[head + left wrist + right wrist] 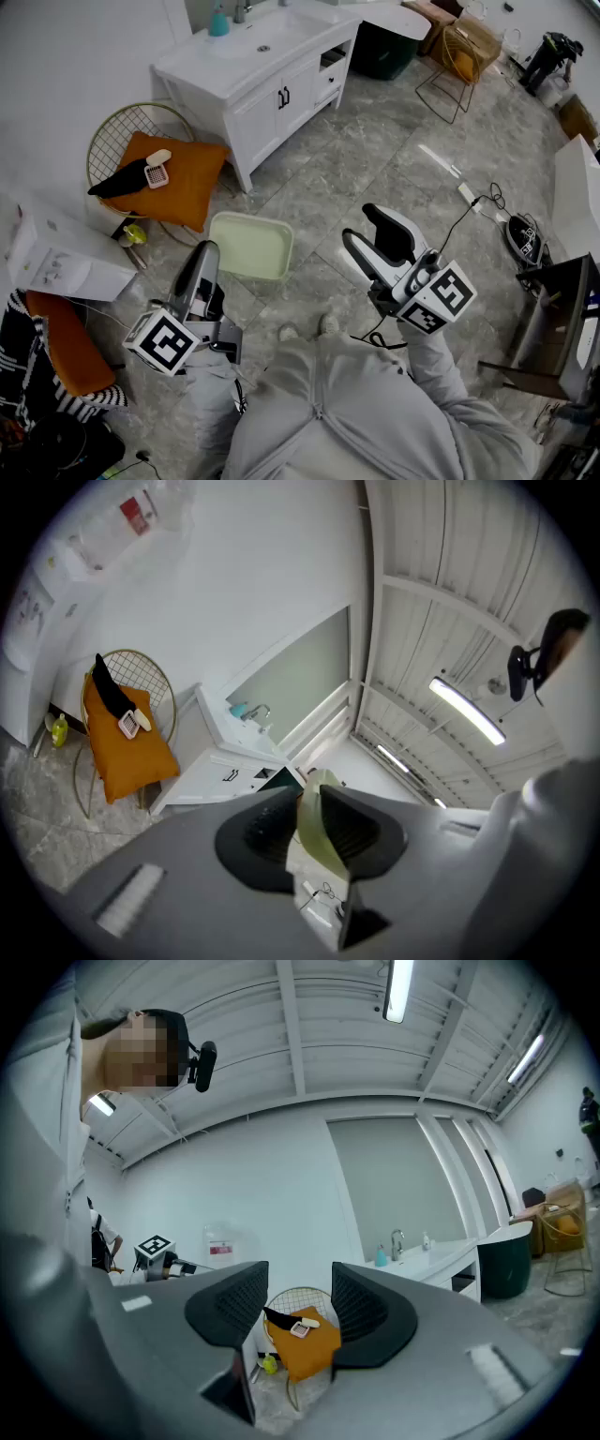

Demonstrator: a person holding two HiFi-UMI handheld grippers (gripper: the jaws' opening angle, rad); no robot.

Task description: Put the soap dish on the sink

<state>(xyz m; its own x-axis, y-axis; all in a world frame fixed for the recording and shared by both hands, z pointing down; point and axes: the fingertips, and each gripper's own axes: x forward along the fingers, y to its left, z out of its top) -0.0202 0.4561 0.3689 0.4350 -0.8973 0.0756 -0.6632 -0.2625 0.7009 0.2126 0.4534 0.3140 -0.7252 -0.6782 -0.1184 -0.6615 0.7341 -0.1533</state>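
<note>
A small white soap dish with a pink grid [157, 173] lies on an orange cushion [183, 183] in a round wire chair, with a white bar next to it. It also shows in the left gripper view as the soap dish [129, 725] and, between the jaws of the right gripper view, as the soap dish [300, 1329]. The white sink cabinet [267, 56] stands beyond the chair. My left gripper [206, 253] is shut on the rim of a pale green tray [248, 246], the same tray [323, 841] seen pinched edge-on. My right gripper [366, 228] hangs open and empty above the floor.
A teal bottle [218, 21] and a tap stand on the sink top. A black cloth [120, 180] lies on the cushion. Beside the chair are a white box [56, 255] and a yellow bottle [134, 233]. A power strip with cables [469, 195], a dark bin [384, 47] and a wire basket [457, 58] lie to the right.
</note>
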